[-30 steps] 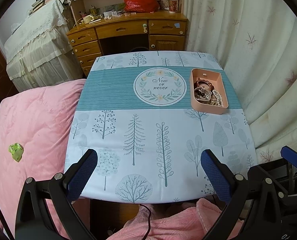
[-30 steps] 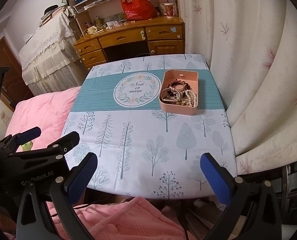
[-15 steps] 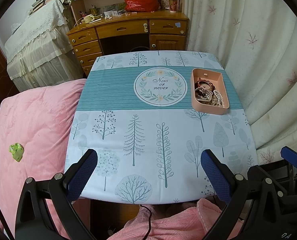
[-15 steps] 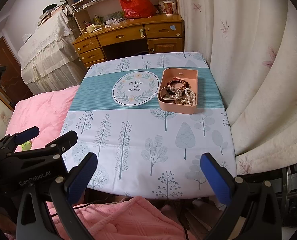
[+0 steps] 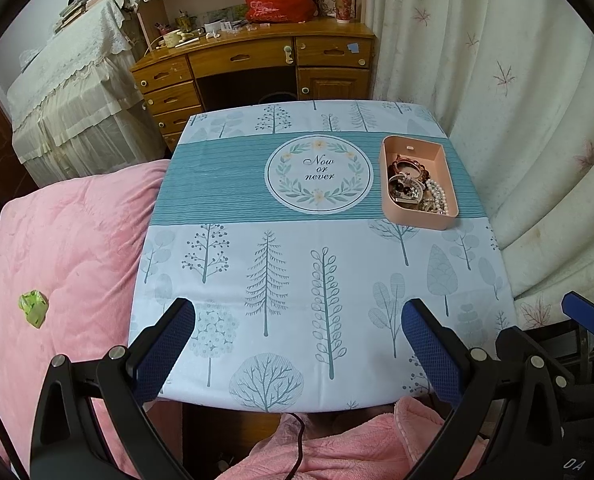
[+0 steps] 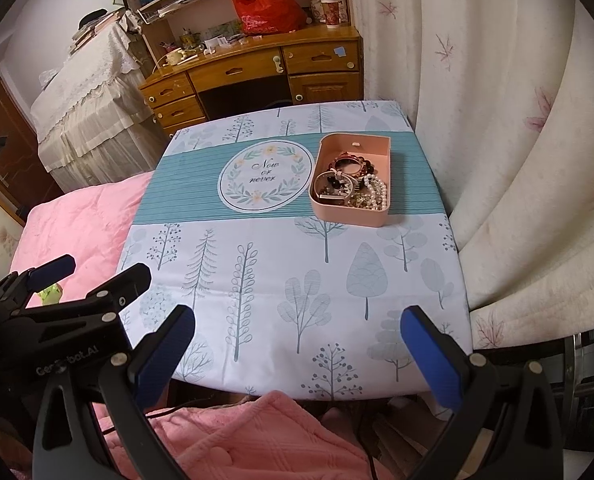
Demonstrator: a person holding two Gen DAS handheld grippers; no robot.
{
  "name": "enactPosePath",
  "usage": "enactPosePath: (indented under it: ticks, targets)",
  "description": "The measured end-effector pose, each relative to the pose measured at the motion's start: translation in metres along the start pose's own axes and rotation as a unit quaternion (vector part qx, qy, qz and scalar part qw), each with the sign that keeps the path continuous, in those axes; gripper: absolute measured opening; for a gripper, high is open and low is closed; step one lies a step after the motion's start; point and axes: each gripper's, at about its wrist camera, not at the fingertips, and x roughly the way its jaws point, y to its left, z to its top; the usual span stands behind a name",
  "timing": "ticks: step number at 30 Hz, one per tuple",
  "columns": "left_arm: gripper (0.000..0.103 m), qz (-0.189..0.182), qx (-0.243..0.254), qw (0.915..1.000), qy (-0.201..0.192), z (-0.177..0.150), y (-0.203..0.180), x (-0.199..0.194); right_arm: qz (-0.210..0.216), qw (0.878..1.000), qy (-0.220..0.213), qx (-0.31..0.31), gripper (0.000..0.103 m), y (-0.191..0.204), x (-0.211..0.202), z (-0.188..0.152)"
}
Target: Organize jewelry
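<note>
Both grippers, left gripper point(image 5: 298, 334) and right gripper point(image 6: 298, 338), hover with fingers wide apart, empty, while the jewelry point(image 6: 351, 186) in the pink tray point(image 6: 351, 216) looks light, slippery and tangle-prone, so pinch one loop.

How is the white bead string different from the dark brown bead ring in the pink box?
The pearl strand is white with small beads; the brown bracelet is dark with bigger beads. The pearl strand lies near the pink box's close end; the brown bracelet lies farther back. Both are beaded, inside the box.

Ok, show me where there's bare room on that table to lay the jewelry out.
Free: the near half of the tablecloth, between the pink tray and both open claws, and the teal band left of the round emblem. Crowded: only inside the tray, where the pearl string and bracelets are tangled.
</note>
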Motion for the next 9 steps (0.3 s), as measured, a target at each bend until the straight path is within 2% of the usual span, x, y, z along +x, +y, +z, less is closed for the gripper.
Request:
enactPosePath:
  ticks: [9]
  targets:
    - [0.102,0.000,0.004,1.0000,0.004,0.0075,-0.0009,0.0056,-0.002,1.000,0.010,0.013,0.103,-0.0053,0.0067,0.0086]
